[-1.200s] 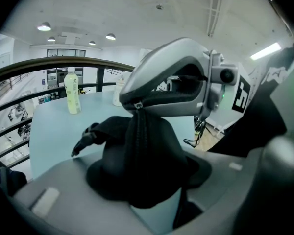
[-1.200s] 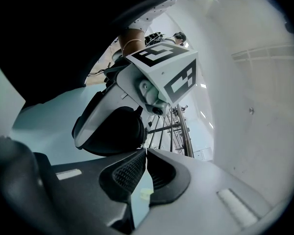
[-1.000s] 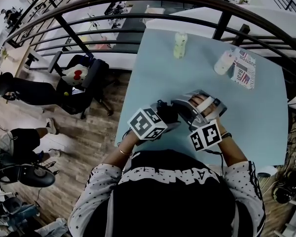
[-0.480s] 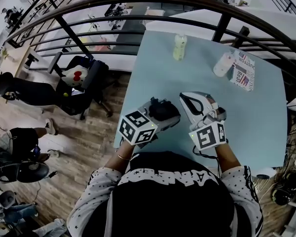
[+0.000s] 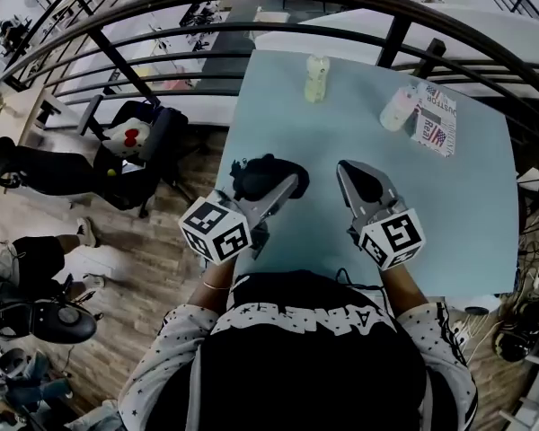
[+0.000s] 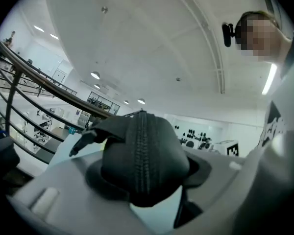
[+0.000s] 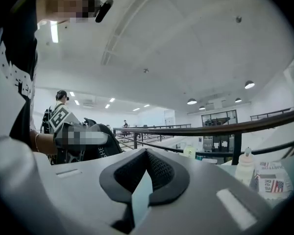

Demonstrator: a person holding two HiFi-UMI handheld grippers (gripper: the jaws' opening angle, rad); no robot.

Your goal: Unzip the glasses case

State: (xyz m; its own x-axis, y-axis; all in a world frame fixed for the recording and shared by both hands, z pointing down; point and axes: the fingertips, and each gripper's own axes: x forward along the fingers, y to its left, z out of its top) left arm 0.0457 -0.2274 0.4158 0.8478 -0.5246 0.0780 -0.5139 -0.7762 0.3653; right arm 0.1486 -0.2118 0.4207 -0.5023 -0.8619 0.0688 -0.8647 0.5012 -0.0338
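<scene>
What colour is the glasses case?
Black. The glasses case shows best in the left gripper view.

Tabletop [image 5: 332, 142]: pale blue, rectangular, plain matte surface. Three items lay on it, all on far half.
- Small pale-yellow bottle [image 5: 316, 77]: stood upright near far edge, left of middle, well apart from the other two.
- White bottle [image 5: 398, 108]: stood upright toward far right corner.
- Printed packet [image 5: 434, 122]: lay flat, flag motif and lettering on top, just beside white bottle, on its right.
</scene>
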